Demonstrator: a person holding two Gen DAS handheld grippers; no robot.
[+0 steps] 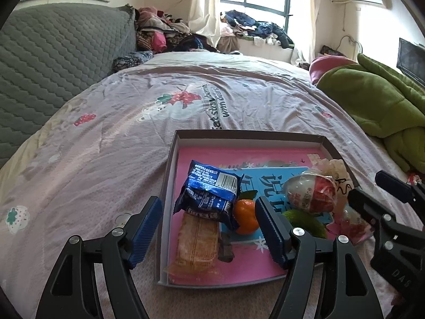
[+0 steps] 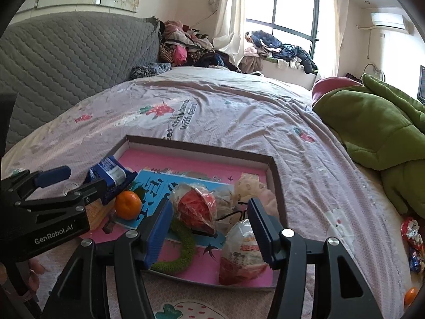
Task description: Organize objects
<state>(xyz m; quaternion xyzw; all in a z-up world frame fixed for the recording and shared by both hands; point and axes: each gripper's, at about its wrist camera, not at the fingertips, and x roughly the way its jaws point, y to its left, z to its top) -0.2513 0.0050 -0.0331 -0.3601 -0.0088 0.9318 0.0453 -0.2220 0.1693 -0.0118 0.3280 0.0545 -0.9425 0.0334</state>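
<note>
The shallow cardboard box lid with a pink printed floor lies flat on the lilac strawberry-print bed quilt and serves as the collection tray, and all places below are given relative to it. Inside, at its left wall, a blue foil snack packet leans on a clear-wrapped orange biscuit pack; a small orange mandarin sits mid-floor. Toward its right wall lie a red-and-clear plastic capsule egg, a green fuzzy ring and a second wrapped egg. The left hand-held gripper and right hand-held gripper hover above its near edge, both released and empty. Judged: loose wrappers and another mandarin outside its right wall await collection.
</note>
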